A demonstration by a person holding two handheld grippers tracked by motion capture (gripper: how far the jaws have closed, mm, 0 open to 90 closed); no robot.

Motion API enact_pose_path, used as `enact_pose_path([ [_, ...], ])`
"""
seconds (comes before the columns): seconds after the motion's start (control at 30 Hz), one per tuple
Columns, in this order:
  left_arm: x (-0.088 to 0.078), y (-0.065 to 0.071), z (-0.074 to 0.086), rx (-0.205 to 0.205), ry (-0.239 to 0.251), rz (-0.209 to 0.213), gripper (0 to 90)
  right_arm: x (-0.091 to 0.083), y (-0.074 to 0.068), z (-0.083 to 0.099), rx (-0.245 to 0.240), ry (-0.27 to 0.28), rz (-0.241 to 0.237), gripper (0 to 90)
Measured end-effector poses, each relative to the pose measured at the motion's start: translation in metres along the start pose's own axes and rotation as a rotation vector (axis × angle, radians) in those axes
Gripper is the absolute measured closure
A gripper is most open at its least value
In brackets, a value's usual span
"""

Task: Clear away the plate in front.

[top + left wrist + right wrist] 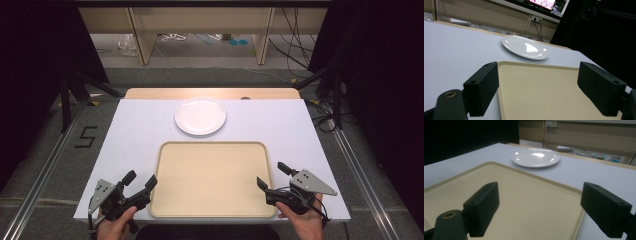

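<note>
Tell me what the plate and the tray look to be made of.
Plate: white, glossy, with bright highlights; likely glazed ceramic, possibly melamine.
Tray: beige, matte, with a rounded moulded rim and a faintly grainy surface; probably plastic.

Glossy white plate (200, 115), matt beige plastic tray (212, 179), matt black jaws

In the high view both hands (116, 226) run off the bottom edge. The tray (544, 92) is cut off by the bottom edge in both gripper views. Small clutter on the floor beyond the bench's (135, 135) far edge is too small to tell.
</note>
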State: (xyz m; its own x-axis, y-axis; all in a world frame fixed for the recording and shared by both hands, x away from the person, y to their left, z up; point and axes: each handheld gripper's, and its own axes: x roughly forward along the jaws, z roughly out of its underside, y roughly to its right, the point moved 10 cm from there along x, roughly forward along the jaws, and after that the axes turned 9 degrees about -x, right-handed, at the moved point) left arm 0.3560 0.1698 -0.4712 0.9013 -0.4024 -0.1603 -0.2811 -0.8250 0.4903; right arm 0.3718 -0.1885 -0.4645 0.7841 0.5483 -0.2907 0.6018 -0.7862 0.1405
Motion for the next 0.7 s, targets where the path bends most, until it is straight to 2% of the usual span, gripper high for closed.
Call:
enact_pose_path([
  [0.3,0.003,0.003,0.000,-0.023,-0.005,0.018,17.0,0.001,0.001,0.001,0.002,0.004,-0.004,16.4],
  [0.47,0.006,0.005,0.000,-0.017,-0.012,0.024,17.0,0.001,0.000,-0.001,0.006,0.017,-0.011,16.9],
  [0.57,0.010,0.006,-0.003,-0.039,-0.011,0.034,17.0,0.001,0.000,-0.001,0.007,0.020,-0.017,16.9],
  [0.7,0.016,0.008,-0.006,-0.044,-0.010,0.048,17.3,0.000,0.000,-0.001,0.004,0.013,-0.014,17.1],
])
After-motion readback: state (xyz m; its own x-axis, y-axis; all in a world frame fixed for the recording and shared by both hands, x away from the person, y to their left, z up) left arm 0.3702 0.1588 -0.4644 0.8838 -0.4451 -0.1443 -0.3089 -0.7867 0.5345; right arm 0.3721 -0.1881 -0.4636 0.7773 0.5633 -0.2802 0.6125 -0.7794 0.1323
